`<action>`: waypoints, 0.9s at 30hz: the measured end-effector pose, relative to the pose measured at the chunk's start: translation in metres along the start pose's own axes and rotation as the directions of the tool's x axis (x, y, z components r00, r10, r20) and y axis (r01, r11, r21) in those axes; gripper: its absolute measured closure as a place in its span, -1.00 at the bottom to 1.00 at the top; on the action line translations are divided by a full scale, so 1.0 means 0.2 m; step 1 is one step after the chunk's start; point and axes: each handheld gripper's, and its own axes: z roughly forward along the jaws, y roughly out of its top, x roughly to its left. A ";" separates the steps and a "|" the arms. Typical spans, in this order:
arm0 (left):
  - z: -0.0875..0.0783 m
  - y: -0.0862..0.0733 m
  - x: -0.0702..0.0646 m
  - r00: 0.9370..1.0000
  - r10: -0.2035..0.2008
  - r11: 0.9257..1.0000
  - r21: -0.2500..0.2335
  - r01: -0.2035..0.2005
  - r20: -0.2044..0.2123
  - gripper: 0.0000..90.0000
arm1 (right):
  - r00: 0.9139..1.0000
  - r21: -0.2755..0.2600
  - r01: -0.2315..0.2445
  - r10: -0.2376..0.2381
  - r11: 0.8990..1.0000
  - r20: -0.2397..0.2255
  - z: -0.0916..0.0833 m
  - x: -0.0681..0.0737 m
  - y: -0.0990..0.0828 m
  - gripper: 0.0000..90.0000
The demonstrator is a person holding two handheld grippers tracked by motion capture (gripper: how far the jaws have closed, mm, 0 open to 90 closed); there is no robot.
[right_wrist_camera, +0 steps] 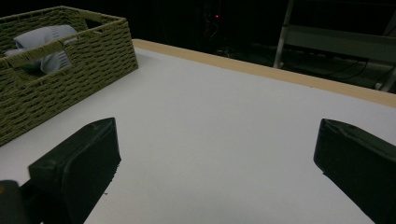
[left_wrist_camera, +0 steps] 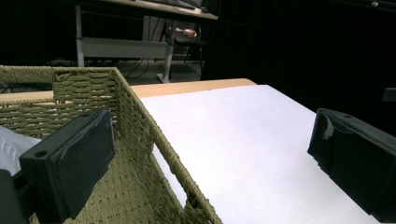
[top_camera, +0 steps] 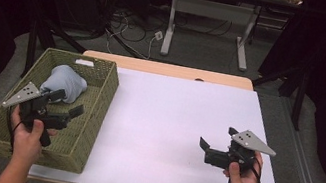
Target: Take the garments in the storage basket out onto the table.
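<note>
Left hand: nearest the camera, entering from the bottom edge at the left; grips the left gripper's handle above the near part of the basket.
Left gripper: held over the basket interior, jaws spread wide with nothing between them; in the left gripper view one jaw sits over the basket, the other over the table beyond the basket's right wall.
Bundle: pale blue-grey soft cloth bundle, lying inside the basket in its far half, just beyond the left gripper's far jaw; whether the jaw touches it cannot be told.
Basket: rectangular, olive-green woven, with a handle cut-out in its end wall; stands on the left end of the table, its near left corner past the table edge.
Table: white top with a wooden strip along the far edge.
Right hand: enters from the bottom at the right, holding the right gripper.
Right gripper: low over the bare white top, well apart from the basket; jaws spread wide, empty.
Background: dark surround, another table's white legs and loose cables on the floor.
</note>
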 end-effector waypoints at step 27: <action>0.04 0.33 0.10 0.982 -0.037 0.999 -0.011 0.036 -0.185 -0.98 | 0.998 0.056 -0.051 0.049 0.997 0.040 0.05 -0.11 -0.07 -0.98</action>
